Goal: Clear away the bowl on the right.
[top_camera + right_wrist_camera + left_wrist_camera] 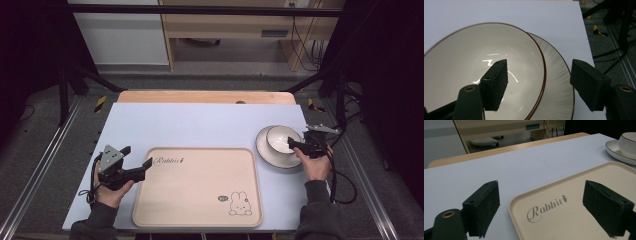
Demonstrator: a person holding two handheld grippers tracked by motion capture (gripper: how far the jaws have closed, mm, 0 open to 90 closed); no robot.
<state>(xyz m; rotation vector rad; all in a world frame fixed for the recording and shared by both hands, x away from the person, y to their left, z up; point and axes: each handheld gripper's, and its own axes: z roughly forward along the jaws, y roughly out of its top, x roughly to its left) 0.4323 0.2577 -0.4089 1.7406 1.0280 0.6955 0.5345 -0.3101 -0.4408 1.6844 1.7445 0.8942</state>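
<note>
Surface: pale blue table (200, 125).
Landmark: beige rectangular tray (197, 192), bare.
Right of tray: white bowl (281, 138) on plate (267, 152).
Left gripper (136, 161): open, at tray's left edge.
Right gripper (296, 141): open, straddling bowl rim.

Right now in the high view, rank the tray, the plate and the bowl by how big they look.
Largest to smallest:
1. tray
2. plate
3. bowl, which sits on the plate, inside its rim

White brown-rimmed bowl (280, 138) upright on plate (266, 153), just beside beige rabbit tray (196, 187).
</note>
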